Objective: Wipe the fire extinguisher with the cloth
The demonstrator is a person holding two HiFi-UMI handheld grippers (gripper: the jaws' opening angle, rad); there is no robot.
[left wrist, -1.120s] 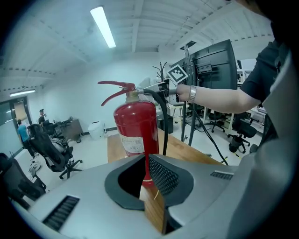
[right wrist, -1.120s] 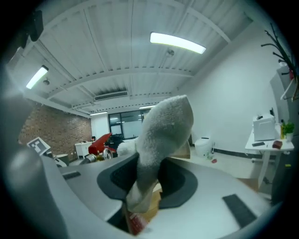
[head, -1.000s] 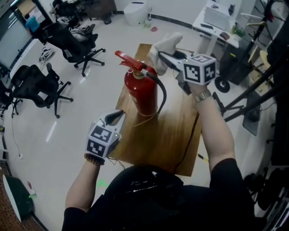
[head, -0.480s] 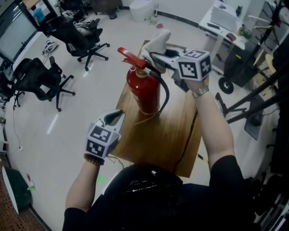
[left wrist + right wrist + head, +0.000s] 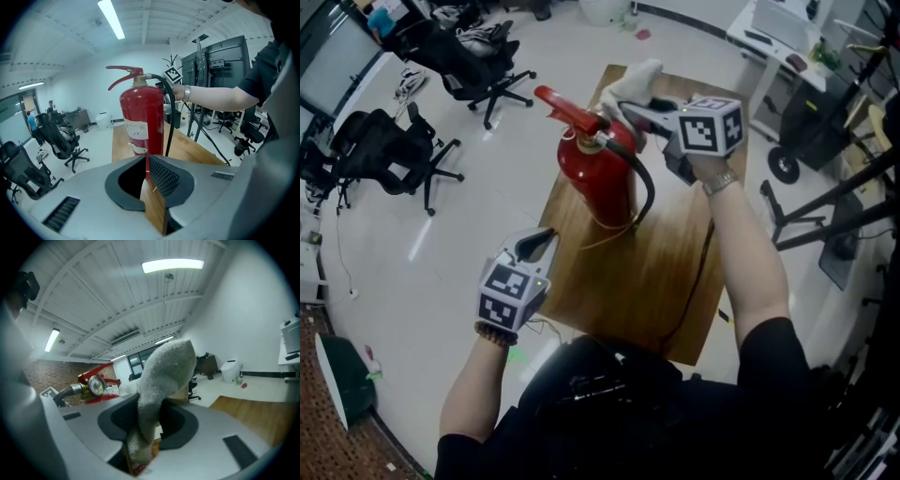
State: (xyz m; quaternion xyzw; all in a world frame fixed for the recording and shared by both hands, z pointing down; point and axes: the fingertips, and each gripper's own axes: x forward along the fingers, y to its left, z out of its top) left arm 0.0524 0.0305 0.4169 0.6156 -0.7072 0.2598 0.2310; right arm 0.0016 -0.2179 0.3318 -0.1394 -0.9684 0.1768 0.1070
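Head view: fire extinguisher [image 5: 598, 178] is standing upright at the tabletop's [image 5: 666, 272] far-left part. Your right gripper [image 5: 630, 110] is clamping the cloth [image 5: 635, 80] in its jaws, just right of the valve. Your left gripper [image 5: 546, 237] is hovering near-left, jaws fully closed, gripping nothing.

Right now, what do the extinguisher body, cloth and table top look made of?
Extinguisher: probably painted metal, glossy red with light streaks on the cylinder.
Cloth: terry-like fabric, off-white, with a fuzzy nap and a limp fold.
Table: wood or veneer, with brown grain streaks and a low sheen.
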